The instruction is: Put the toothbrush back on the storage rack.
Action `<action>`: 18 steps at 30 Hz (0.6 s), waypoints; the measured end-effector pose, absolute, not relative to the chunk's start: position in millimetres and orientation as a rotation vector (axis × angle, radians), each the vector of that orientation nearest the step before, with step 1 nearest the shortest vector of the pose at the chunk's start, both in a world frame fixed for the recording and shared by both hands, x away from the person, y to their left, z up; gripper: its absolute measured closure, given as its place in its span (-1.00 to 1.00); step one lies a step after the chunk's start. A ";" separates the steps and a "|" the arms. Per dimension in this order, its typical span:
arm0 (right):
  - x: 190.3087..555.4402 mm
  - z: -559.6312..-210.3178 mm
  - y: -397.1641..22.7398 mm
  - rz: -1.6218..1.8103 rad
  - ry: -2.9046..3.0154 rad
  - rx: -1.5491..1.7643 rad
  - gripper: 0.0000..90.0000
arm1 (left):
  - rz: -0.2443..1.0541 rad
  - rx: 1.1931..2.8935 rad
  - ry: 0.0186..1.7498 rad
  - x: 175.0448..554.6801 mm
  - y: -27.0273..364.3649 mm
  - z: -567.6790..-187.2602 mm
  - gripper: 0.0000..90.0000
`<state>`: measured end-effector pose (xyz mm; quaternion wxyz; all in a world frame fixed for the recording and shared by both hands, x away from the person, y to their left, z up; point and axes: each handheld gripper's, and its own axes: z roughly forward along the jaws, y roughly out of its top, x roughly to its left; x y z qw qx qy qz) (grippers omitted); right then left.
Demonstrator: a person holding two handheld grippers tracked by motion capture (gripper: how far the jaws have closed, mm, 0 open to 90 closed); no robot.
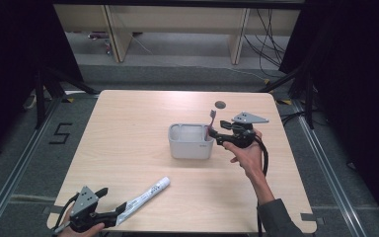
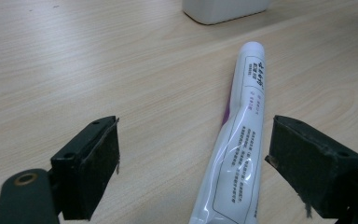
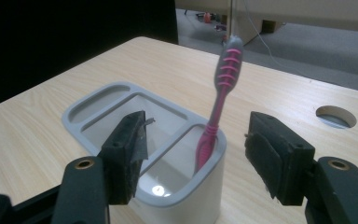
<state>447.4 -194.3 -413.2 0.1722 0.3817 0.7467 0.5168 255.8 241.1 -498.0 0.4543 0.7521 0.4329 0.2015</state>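
Work in hand: loading a grey holder (image 1: 191,143) with toiletries. The holder stands near the table (image 1: 128,128) centre.

Item one, the toothbrush (image 1: 211,121): it stands in the holder's compartment on the right-gripper side, handle down, head up, leaning slightly. In the right gripper view it rests against the compartment's rim with nothing gripping it. This part looks done.

Right gripper (image 1: 216,137): at 3 o'clock of the holder, just beside its rim. Its jaws stand apart on either side of the toothbrush handle, touching neither it nor, as far as can be told, the holder. Judged as just having let go, or about to back off.

Item two, the tube (image 1: 145,199): it lies flat on the table at 7 o'clock of the holder, well apart from it, one end pointing toward the holder, the other toward the table's near edge.

Left gripper (image 1: 117,215): at the tube's near end. Jaws apart, one on each side of the tube, which lies closer to one pad (image 2: 307,163). No grip yet.

Remaining: close on the tube, lift it, carry it to the holder and set it in a free compartment. The large middle compartment appears empty. Roughly half complete.
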 end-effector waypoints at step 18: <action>429.1 -416.9 -209.8 1.426 2.150 1.102 -0.23 | 0.495 1.856 1.053 254.2 239.8 -496.2 -0.66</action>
